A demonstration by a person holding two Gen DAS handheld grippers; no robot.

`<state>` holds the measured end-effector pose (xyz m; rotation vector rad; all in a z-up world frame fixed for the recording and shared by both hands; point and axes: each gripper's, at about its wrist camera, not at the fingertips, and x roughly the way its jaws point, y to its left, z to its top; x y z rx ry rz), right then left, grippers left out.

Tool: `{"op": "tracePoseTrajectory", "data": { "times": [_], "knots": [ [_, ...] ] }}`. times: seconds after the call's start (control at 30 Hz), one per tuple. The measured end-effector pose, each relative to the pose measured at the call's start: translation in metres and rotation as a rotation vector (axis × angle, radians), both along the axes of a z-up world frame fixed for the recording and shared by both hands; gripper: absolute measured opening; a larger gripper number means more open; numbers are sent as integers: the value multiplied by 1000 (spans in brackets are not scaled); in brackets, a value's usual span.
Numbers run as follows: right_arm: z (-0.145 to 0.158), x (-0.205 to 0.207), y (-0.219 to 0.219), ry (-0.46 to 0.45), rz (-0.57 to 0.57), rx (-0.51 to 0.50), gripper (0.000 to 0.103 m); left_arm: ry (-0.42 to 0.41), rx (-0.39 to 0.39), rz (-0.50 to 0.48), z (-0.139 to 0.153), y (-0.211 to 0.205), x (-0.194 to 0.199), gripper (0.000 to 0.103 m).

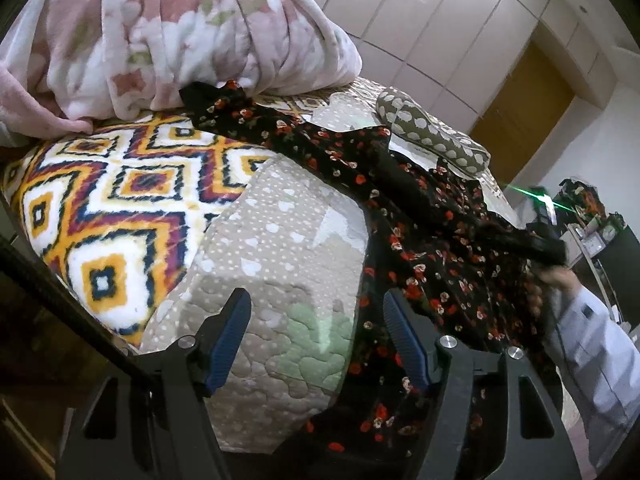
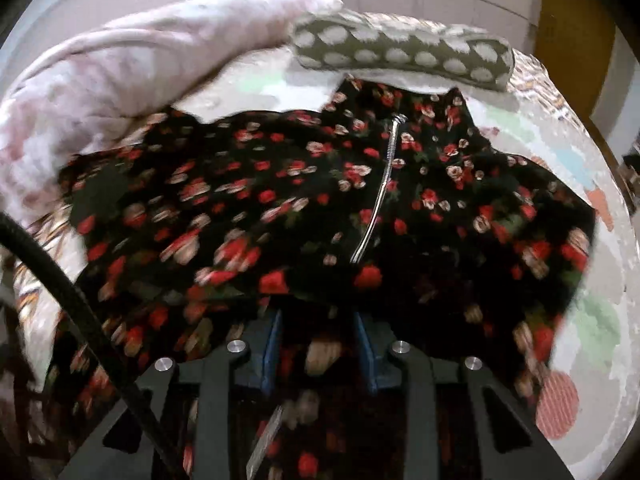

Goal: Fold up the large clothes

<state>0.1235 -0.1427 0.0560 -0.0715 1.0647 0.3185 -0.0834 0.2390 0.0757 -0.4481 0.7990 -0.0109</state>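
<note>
A black dress with red and cream flowers (image 1: 420, 216) lies spread across the bed. My left gripper (image 1: 315, 294) stands open over the beige quilt (image 1: 280, 240), and its right finger (image 1: 404, 340) is at the dress's left edge, with nothing between the pads. In the left wrist view, my right gripper (image 1: 548, 248) is low on the dress at the far right, held by a hand in a light sleeve (image 1: 592, 340). In the right wrist view the dress (image 2: 240, 200) shows a silver zipper (image 2: 380, 188). A fold covers the tips of my right gripper (image 2: 320, 316) and fabric fills the gap between its blue pads.
A pink flowered blanket (image 1: 180, 32) is heaped at the head of the bed, beside an orange diamond-patterned blanket (image 1: 120, 200). A spotted olive cushion (image 2: 400, 56) lies beyond the dress. White wardrobe doors (image 1: 440, 20) and a wooden door (image 1: 524, 96) stand behind. A black cable (image 2: 80, 300) crosses the lower left.
</note>
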Motion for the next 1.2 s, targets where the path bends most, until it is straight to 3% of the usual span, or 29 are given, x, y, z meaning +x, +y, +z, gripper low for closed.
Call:
{"op": "tracePoseTrajectory", "data": {
  "times": [0.07,0.27,0.3,0.37,0.43,0.57,0.63,0.73,0.83,1.0,1.07,1.13,1.2],
  "knots": [
    [-14,27,6,21,-51,-32,36,4,-7,8,-1,2,-1,68],
    [-17,73,26,11,-134,-145,40,9,-19,35,-5,14,-4,68],
    [-10,73,29,-21,-133,-168,40,8,-23,38,-6,16,-4,68],
    [16,58,34,-172,-134,-199,41,8,-24,41,-8,19,-4,68],
    [42,36,41,-272,-97,-165,41,8,-28,43,-9,21,-2,68],
    [62,-9,59,-227,64,32,40,-2,-41,47,-11,25,-2,69],
    [56,-27,74,-161,176,105,30,1,-37,48,-13,26,-1,69],
    [28,-34,107,-75,288,59,20,8,-37,54,-16,30,-1,69],
    [4,-10,129,-42,289,-5,20,18,-37,67,-20,35,-1,69],
    [3,62,140,-72,134,-4,21,49,-41,95,-30,45,4,69],
    [-6,92,143,-67,80,-28,36,62,-47,109,-33,49,6,69],
    [-20,113,149,-39,40,-90,61,71,-50,114,-34,50,7,69],
    [-22,120,144,-44,1,-97,63,74,-41,109,-33,49,7,69]
  ]
}}
